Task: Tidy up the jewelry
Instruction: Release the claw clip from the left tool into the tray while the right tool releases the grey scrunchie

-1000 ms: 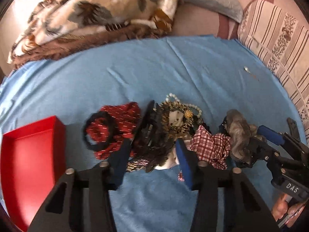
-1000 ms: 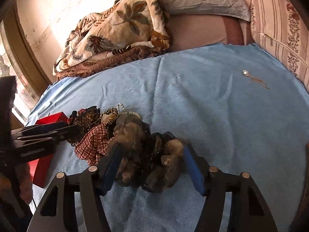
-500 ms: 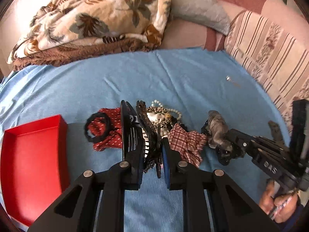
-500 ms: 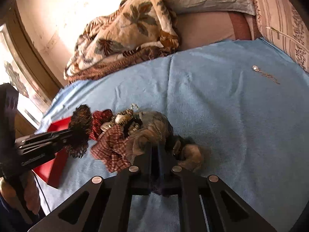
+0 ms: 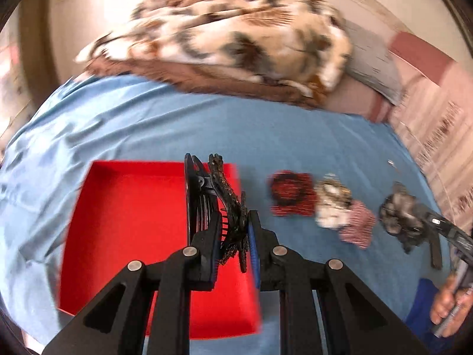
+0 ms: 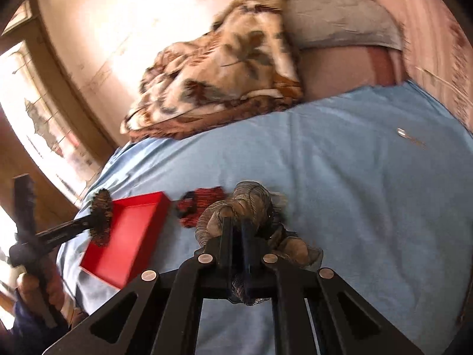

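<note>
Blue bedsheet (image 5: 147, 124) — black toothed hair clip (image 5: 207, 195), lace-trimmed

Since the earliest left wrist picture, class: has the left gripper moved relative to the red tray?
Yes. The left gripper, shut on a black hair claw, has swung left from the pile and now hangs over the red tray.

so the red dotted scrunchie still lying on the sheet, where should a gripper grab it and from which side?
Judgement only, the frame is blurred. The red dotted scrunchie lies flat on the blue sheet, so come down from above and pinch across its ruffled left edge. That side faces bare sheet toward the red tray; the right side sits close to the leopard-print piece, which jaws could snag.
</note>
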A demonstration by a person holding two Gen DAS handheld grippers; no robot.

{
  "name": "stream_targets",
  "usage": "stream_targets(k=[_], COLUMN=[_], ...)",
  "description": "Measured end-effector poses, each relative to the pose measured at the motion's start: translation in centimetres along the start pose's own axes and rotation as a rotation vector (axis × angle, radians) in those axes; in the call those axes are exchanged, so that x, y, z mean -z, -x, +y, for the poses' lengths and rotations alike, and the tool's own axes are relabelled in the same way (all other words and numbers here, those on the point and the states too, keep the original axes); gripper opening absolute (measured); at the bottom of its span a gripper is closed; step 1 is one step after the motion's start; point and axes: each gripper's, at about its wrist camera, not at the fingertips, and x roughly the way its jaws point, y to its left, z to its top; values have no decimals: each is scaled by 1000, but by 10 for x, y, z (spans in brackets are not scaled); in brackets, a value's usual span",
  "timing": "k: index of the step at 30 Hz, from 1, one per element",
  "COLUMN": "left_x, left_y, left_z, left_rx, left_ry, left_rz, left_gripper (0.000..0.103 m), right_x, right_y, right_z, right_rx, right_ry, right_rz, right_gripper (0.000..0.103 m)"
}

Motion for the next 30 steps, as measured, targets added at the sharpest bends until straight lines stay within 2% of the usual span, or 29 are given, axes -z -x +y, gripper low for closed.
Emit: stream_targets(k=[4, 8, 13, 17, 21, 23, 25, 27, 28, 29, 30], left_x=[-4, -12, -20, -17, -21, -23, -22, -22, -22, -22, -21], left_y=[-17, -43, -67, -80, -79, -77, -77, -76, -73, -71, -67], left_z=[54, 98, 134, 151, 164, 167, 172, 176, 178, 179, 180], left_rx=[-47, -80, -74, -47, 14, 18, 48, 61, 72, 80, 90], left_ry=[94, 183, 250, 274, 305, 315, 338, 353, 359, 364, 372], left_rz=[14, 33, 26, 27, 11, -8, -6, -15, -26, -33, -46], left_gripper=[17, 17, 17, 17, 17, 25, 41, 43, 43, 44, 47], right_x=[-4, -9, -18, -18, -12, -10, -10, -11, -12, -12, -12], right_y=[-28, -79, -150, -206, -252, -261, -260, -250, -243, -231, -225], right_z=[52, 110, 169, 193, 208, 212, 211, 211, 212, 208, 207], right_rx=[-38, -84, -80, -36, 50, 72, 61, 50, 47, 51, 62], right_ry=[70, 128, 210, 260, 352, 380, 370, 358, 354, 348, 342], right_rz=[58, 133, 209, 270, 297, 303, 309, 293, 275, 250, 235], right_gripper=[6, 6, 6, 6, 8, 8, 21, 47, 55, 68, 74])
